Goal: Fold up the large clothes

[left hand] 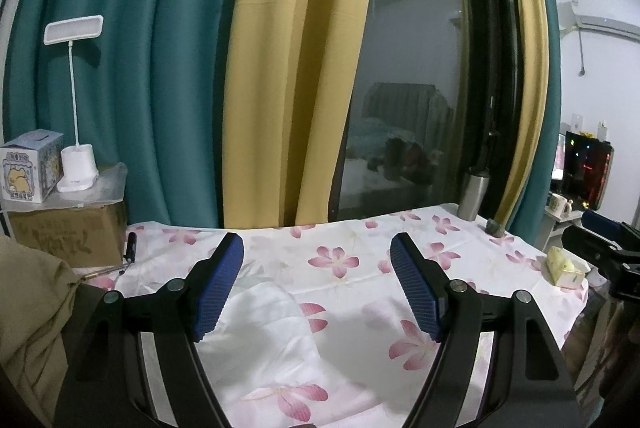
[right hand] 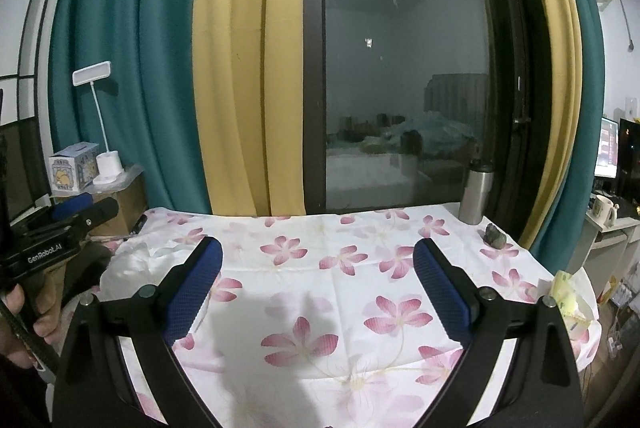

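The floral cloth (left hand: pixel 340 268) lies spread over the table (right hand: pixel 454 207), white with pink blossoms, and both of our claws hang above it with nothing in them. Our left gripper (left hand: pixel 318 286) is released, its blue ribbed pads (left hand: pixel 218 286) standing wide apart over a raised, rumpled white fold (left hand: pixel 272 328) in the cloth. Our right gripper (right hand: pixel 318 292) is likewise spread open, its blue pads (right hand: pixel 192 292) well apart above a flatter stretch of the fabric where a crease runs across and a soft shadow falls. In the right wrist view we see our left gripper's black body at the left edge, held by a hand (right hand: pixel 22 324) with the fingers wrapped around the handle.

Outward from there, a folded yellow packet (left hand: pixel 566 268) sits at the right edge of the cloth, and a small dark lump (right hand: pixel 494 236) rests near the far right corner, just beside a steel bottle (right hand: pixel 476 194) standing upright. At the left end we see a brown garment (left hand: pixel 32 308) heaped beside the table, a dark pen-like item (left hand: pixel 131 246) at the cloth's edge, and a cardboard box (left hand: pixel 68 234) carrying a white desk lamp (left hand: pixel 76 100) and a small printed carton (left hand: pixel 30 166). Behind the table hang teal curtains (left hand: pixel 120 68) and yellow curtains (left hand: pixel 288 68) around a dark window (right hand: pixel 400 68).
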{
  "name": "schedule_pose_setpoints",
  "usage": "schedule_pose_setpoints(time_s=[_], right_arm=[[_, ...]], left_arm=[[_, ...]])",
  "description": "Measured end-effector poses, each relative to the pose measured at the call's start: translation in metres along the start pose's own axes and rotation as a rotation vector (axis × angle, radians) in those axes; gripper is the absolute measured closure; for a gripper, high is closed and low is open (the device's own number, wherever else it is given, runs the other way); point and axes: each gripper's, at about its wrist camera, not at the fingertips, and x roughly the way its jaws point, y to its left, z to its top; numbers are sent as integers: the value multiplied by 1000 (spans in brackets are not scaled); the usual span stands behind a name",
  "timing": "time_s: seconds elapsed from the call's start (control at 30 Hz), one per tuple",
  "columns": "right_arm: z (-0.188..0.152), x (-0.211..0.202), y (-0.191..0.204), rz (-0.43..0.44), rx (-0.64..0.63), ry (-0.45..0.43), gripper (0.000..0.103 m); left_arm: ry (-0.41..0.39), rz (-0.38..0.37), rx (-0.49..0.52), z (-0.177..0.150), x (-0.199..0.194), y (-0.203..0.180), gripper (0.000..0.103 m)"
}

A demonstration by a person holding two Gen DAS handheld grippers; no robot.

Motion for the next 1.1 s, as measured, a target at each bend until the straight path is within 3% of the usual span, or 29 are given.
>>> schedule_pose_setpoints(time_s=[1.1], right_arm=[[-8,10,3,1,-5,28,8]], left_arm=[[6,-2,0,-1,2,1,24]])
